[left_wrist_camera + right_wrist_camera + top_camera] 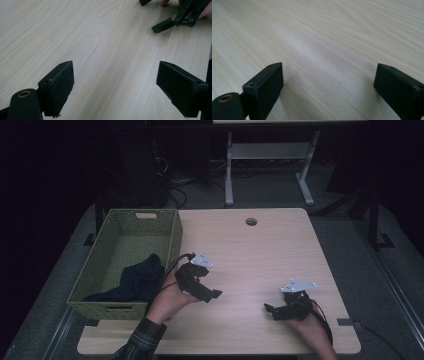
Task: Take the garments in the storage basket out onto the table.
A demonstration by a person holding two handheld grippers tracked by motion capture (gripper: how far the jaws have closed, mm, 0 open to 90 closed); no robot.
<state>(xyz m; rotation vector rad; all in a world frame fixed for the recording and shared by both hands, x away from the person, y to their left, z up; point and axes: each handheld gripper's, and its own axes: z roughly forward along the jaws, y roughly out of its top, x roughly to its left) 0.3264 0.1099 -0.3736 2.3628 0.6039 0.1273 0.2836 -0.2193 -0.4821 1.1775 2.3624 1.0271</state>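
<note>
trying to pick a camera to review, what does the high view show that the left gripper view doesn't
High view alone: the green basket with dark cloth inside, the whole table, and the left gripper in the hand. Left gripper view alone: its own fingers close up, wide apart over bare wood. Both: the right gripper, open, holding nothing.

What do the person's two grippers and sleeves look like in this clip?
Both the left gripper and the right gripper are black, each with two flat rectangular jaws and a grey three-cornered plate on top. A black cable trails from the left one. A brass-coloured bushing sits at a jaw pivot. The left forearm wears a dark plaid sleeve.
</note>
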